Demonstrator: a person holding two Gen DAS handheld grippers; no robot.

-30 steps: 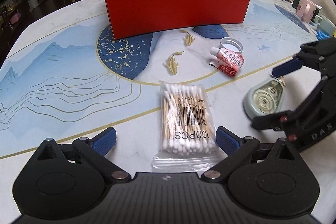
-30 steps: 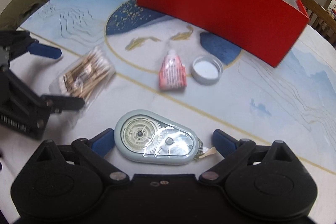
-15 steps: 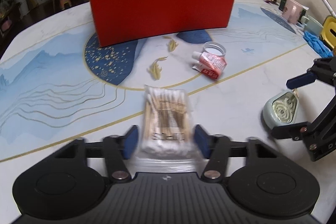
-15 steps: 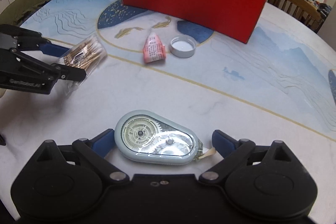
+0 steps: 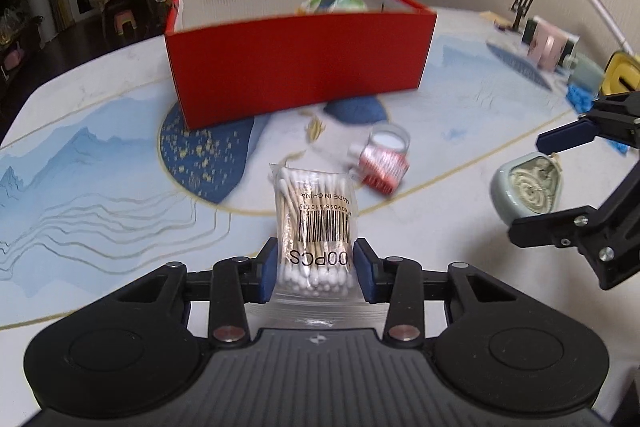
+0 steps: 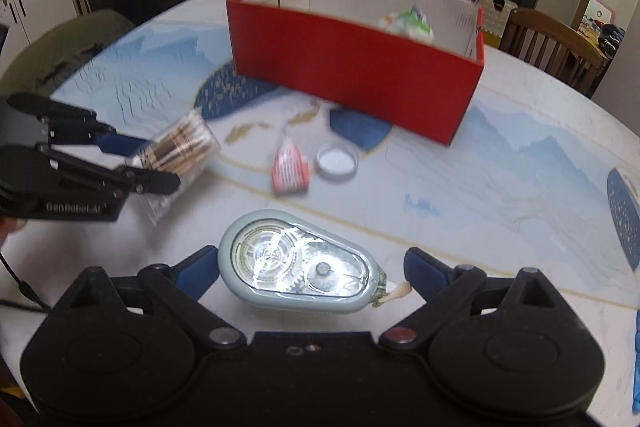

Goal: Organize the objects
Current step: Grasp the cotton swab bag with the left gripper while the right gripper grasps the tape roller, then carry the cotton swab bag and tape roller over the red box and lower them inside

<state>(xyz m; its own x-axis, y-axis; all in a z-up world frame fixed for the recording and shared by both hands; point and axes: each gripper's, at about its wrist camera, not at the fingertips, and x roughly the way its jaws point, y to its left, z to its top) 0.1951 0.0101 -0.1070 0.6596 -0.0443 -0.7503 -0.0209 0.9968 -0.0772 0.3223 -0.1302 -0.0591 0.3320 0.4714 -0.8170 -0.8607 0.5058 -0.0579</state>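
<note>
While the left gripper [image 5: 315, 273] is closing its jaws on the cotton swab bag [image 5: 315, 223], the pads already press the bag's near end, so it is carried clear of the bench [image 5: 100, 187]. Its long axis runs straight ahead of that gripper, toward the red box [image 5: 296, 67] beyond, probably where it belongs. Out to that gripper's right, the right gripper [image 6: 310, 273] stands wide, yet the correction tape dispenser [image 6: 298, 273] sits between its fingers, seemingly pinched; the far pad's contact is unclear. Its long axis lies across the jaws, tip toward the right finger.
</note>
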